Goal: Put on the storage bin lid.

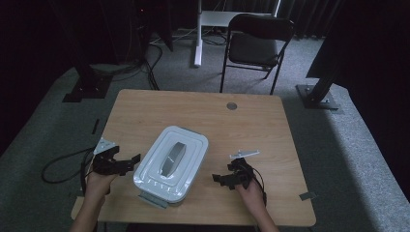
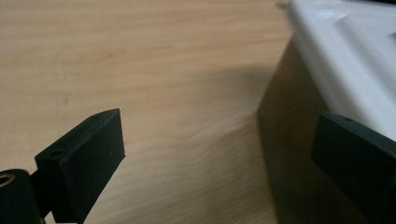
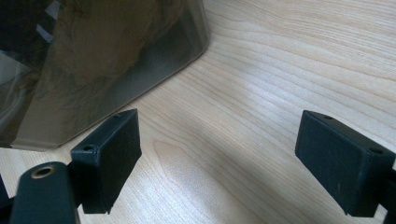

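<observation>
High view: a lidded storage box [image 1: 171,164] with white lid, grey handle [image 1: 173,159] and front latch [image 1: 153,199] sits on the desk [image 1: 251,125] between the left gripper [image 1: 126,162] and right gripper [image 1: 223,179], both apart from it.

Left gripper view: jaws wide, lid edge [image 2: 345,60] just beside.

Right gripper view: jaws wide; translucent wall [image 3: 102,60] ahead. Probably rigid, light, slippery plastic; the handle or opposite sides seem best.
</observation>
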`<control>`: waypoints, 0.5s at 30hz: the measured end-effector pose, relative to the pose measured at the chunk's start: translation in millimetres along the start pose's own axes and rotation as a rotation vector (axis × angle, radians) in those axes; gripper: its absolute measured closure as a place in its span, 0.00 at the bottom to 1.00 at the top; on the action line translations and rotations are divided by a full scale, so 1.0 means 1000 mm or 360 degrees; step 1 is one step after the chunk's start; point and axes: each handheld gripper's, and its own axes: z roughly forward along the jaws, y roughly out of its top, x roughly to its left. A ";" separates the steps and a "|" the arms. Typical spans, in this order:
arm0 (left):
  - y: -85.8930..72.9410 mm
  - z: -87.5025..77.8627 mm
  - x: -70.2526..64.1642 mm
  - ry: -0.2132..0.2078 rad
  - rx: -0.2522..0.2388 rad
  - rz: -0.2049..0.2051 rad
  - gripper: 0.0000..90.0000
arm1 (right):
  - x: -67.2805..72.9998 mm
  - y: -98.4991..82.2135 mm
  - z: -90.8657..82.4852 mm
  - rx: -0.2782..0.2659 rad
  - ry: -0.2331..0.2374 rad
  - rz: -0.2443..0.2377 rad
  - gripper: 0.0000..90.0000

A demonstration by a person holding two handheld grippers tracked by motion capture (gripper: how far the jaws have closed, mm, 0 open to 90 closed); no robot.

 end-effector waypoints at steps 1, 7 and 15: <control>-0.006 0.006 0.003 0.0016 0.0043 0.0001 0.04 | 0.001 0.000 0.001 0.0004 0.0007 -0.0005 0.15; -0.022 0.025 0.004 0.0026 0.0149 -0.0001 0.04 | 0.004 0.001 0.003 0.0012 0.0013 -0.0013 0.15; -0.029 0.035 -0.009 -0.0065 0.0175 0.0018 0.05 | 0.011 0.003 0.005 0.0016 0.0031 -0.0042 0.15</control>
